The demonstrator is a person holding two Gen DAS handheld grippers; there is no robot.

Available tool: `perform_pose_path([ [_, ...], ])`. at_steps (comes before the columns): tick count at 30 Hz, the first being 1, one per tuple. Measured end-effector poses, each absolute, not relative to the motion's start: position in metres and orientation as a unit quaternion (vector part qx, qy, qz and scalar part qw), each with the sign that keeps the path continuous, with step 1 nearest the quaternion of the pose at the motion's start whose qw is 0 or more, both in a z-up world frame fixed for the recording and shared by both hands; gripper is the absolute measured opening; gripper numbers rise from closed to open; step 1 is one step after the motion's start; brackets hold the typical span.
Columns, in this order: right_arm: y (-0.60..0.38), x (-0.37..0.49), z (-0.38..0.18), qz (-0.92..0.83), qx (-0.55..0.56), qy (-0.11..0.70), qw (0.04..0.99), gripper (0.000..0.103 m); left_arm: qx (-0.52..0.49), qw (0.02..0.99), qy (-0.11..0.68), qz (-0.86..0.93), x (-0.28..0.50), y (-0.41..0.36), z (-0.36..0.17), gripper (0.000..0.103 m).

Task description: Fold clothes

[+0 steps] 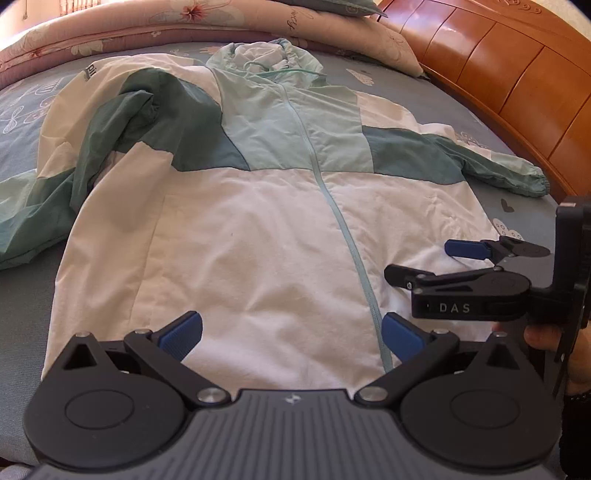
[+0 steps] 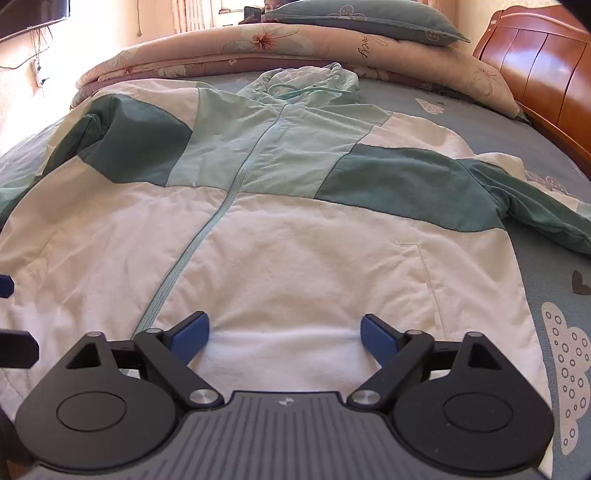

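A hooded jacket point(image 1: 258, 229) in white, mint and dark green lies face up on the bed, zipper running down its middle, hood at the far end. Its left sleeve point(image 1: 110, 122) is bunched over the shoulder; the right sleeve point(image 1: 491, 162) stretches out sideways. My left gripper point(image 1: 291, 338) hovers open over the hem near the zipper. My right gripper point(image 1: 421, 264), held by a hand, stands open over the hem's right part. In the right wrist view the jacket point(image 2: 295, 258) fills the frame and the right gripper point(image 2: 284, 338) is wide open above white fabric, nothing between its pads.
The bed has a blue-grey patterned sheet point(image 2: 554, 295). A folded floral quilt point(image 2: 295, 48) and a pillow point(image 2: 362, 18) lie beyond the hood. A wooden bed frame point(image 1: 517, 81) runs along the right side.
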State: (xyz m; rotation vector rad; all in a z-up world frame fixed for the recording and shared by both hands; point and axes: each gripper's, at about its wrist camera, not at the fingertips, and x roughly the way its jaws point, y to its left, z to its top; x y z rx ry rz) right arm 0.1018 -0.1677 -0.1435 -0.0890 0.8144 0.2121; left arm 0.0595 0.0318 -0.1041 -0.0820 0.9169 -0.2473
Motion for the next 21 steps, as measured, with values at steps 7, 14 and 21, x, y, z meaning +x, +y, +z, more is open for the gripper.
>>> perform_pose_path([
  [7,-0.192,0.054,-0.150,0.127,-0.051,0.381,0.914,0.103,-0.030,0.889,0.437,-0.135,0.082,0.014,-0.113,0.102],
  [14,-0.194,0.048,-0.152,0.122,-0.049,0.372,0.919,0.103,-0.055,0.890,0.434,-0.129,0.093,0.007,-0.138,0.102],
  [21,-0.195,0.047,-0.152,0.121,-0.050,0.368,0.921,0.103,-0.025,0.897,0.415,-0.151,0.063,0.013,-0.142,0.102],
])
